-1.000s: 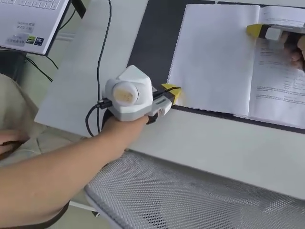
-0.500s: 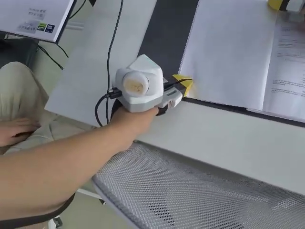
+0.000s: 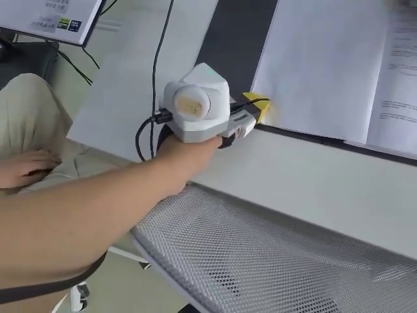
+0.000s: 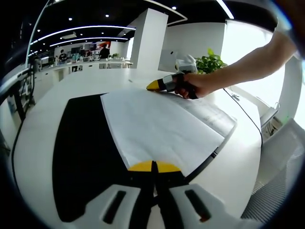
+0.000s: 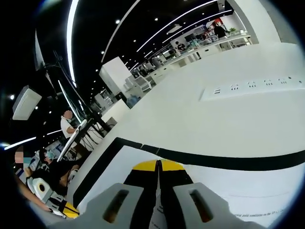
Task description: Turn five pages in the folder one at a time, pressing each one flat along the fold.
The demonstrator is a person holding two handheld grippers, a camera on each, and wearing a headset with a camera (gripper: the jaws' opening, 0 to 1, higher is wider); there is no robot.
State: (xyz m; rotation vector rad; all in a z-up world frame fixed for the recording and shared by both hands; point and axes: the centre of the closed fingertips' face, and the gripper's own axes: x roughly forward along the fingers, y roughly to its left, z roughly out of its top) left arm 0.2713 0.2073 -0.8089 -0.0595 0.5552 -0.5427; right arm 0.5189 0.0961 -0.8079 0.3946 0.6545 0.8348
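I see laptop [image 3: 45, 19] far left on desk [image 3: 313, 176]. Black cable [image 3: 156, 65] runs down beside it. Next, my left gripper [image 3: 255, 109] sits at near left corner of white page [image 3: 326, 65], jaws pressed together, tips touching page edge. Open folder [image 3: 231, 45] lies flat on desk, black cover showing left of page. My right gripper [image 5: 158, 167] is over printed page near folder's far edge, jaws closed too.

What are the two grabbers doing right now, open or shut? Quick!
Left gripper: shut, tips at the page corner, seems to hold nothing.
Right gripper: shut, seems to hold nothing.
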